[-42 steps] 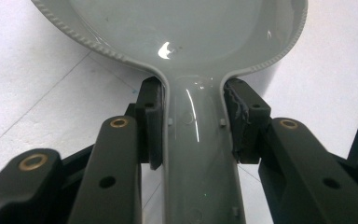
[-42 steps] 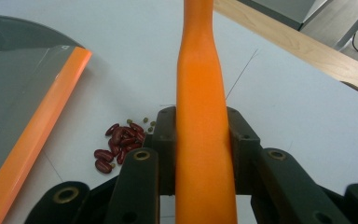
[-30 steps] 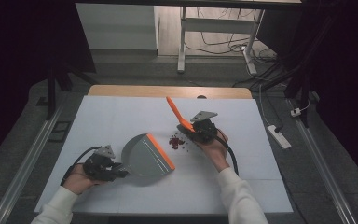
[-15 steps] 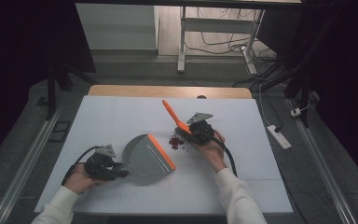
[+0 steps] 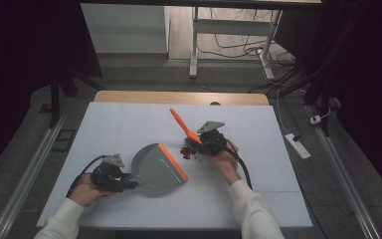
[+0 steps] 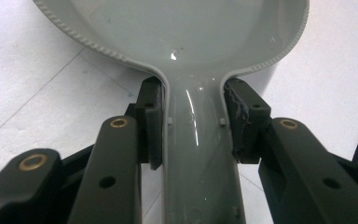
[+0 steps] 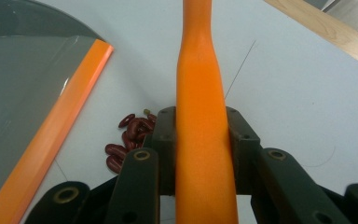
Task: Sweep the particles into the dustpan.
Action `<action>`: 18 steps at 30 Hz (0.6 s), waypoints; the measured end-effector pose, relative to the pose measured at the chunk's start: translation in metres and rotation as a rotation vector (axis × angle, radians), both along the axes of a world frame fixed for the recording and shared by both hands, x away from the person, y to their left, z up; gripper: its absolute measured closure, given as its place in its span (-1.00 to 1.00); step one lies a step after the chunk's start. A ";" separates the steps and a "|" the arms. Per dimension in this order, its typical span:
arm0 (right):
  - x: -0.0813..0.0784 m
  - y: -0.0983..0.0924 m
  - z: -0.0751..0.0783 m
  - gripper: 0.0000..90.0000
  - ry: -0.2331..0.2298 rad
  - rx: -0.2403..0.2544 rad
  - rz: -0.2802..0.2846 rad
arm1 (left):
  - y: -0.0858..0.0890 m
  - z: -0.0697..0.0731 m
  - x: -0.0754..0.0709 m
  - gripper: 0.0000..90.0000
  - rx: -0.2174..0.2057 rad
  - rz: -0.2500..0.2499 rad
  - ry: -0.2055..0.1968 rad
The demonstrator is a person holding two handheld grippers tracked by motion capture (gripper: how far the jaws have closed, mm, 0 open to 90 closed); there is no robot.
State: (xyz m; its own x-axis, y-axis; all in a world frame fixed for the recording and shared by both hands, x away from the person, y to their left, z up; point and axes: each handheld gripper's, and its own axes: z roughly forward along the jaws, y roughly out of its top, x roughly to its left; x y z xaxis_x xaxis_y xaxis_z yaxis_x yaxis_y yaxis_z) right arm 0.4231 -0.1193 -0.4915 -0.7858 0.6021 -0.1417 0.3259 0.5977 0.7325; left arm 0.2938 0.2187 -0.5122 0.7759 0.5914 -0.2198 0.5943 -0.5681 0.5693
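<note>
On the white table [image 5: 129,119], the left gripper [image 5: 122,180] is clamped on the handle of the grey dustpan [image 5: 154,164] at the near left, while the right gripper [image 5: 206,144] squeezes the orange brush handle [image 5: 184,125] just right of the red beans [image 5: 186,152], which lie beside the dustpan's orange edge.

- I can read no text, label, brand, number or sign in any of my views.
- The grey dustpan [image 5: 154,167] and the orange brush handle [image 7: 200,116] I am holding bear no lettering that I can make out.
- The white desk [image 5: 129,124] surface is unmarked.
</note>
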 end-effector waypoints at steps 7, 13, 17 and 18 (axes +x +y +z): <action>-0.003 0.005 0.000 0.55 0.005 -0.006 0.024 | -0.002 -0.001 0.001 0.37 -0.004 -0.003 0.004; -0.007 0.012 -0.001 0.55 0.006 -0.007 0.045 | -0.003 -0.002 0.002 0.37 -0.008 -0.005 0.007; -0.010 0.017 -0.001 0.56 0.013 -0.005 0.070 | -0.003 -0.002 0.002 0.37 -0.009 -0.005 0.007; -0.011 0.019 -0.001 0.55 0.010 -0.007 0.073 | -0.003 -0.002 0.002 0.37 -0.009 -0.006 0.007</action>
State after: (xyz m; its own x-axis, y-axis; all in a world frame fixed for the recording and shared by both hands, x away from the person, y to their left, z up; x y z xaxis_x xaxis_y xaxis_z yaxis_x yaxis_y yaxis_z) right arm 0.4121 -0.1006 -0.4925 -0.8291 0.5420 -0.1370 0.2887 0.6249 0.7253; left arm 0.2962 0.2154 -0.5143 0.7776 0.5850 -0.2306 0.5951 -0.5664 0.5701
